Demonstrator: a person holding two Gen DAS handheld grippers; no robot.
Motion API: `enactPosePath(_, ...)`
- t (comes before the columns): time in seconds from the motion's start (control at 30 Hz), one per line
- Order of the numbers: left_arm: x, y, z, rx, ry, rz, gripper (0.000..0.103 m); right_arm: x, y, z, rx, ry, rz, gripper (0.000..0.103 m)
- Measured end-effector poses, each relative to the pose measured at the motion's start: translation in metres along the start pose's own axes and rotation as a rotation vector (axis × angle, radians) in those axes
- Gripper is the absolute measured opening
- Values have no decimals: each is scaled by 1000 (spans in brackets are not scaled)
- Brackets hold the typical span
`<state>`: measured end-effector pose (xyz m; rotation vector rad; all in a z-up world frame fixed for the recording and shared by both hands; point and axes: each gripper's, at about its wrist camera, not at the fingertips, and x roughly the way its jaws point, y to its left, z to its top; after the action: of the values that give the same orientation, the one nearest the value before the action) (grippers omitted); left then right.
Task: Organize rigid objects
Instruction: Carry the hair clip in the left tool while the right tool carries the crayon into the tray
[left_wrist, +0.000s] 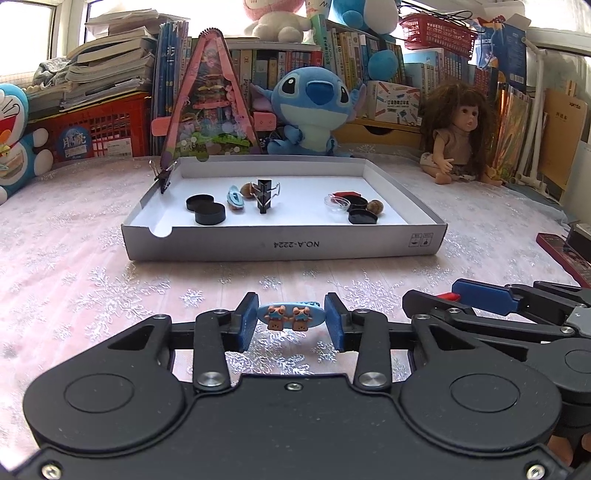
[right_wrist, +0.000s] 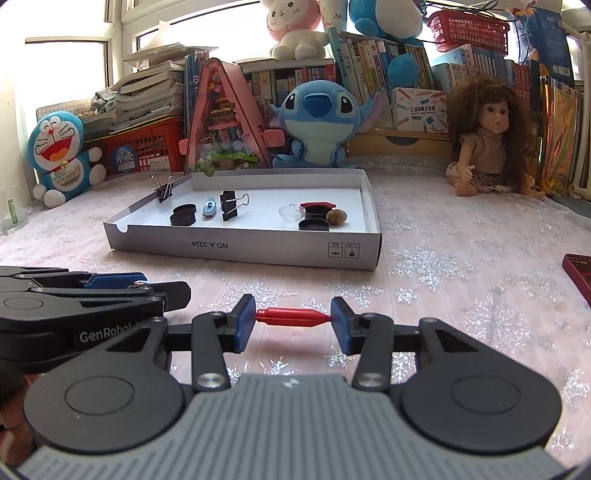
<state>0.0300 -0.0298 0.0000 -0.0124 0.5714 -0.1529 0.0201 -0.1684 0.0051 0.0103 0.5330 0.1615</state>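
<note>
Item: blue oval hair clip with two small brown bear figures on its face. Rigid plastic, judged light; the raised bears look the likeliest part to snap, so hold is best kept on the two narrow ends. Location: between the pads of the left tool, which is clamped on it end to end, just above the surface.

Item: red spindle-shaped piece, slim, with tapered ends. Judged stiff, light and smooth, so liable to pivot or slip under an end-to-end pinch. Location: gripped lengthwise in the right tool, close beside the left one.

Container: shallow white cardboard tray further back on the surface, printed "NO.A-2224". Left group inside: two black round lids, a second blue clip, a black binder clip. Right group: clear dish, red and black caps, a brown nut.

Surroundings: snowflake-patterned cloth; plush toys, a doll and books behind.
</note>
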Motion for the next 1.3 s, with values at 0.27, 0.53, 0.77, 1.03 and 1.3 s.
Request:
enactPosePath(0.27,-1,3,9,-7,11,17,37,1,4,8,-14,-5,-6,50)
enactPosePath(0.53,0,7,23,-23,23,27,37,5,7,21,-13,-6,2,50)
enactPosePath(0.77,3,17,32,-47,36,18,37,10,10,31,-7,-2,23,50)
enactPosePath(1.03,3,33,44,-58,23,46,37,12,12,41,-26,-26,23,50)
enactPosePath(1.3,10,43,59,-80,10,66,37,18,4,53,-21,-43,4,50)
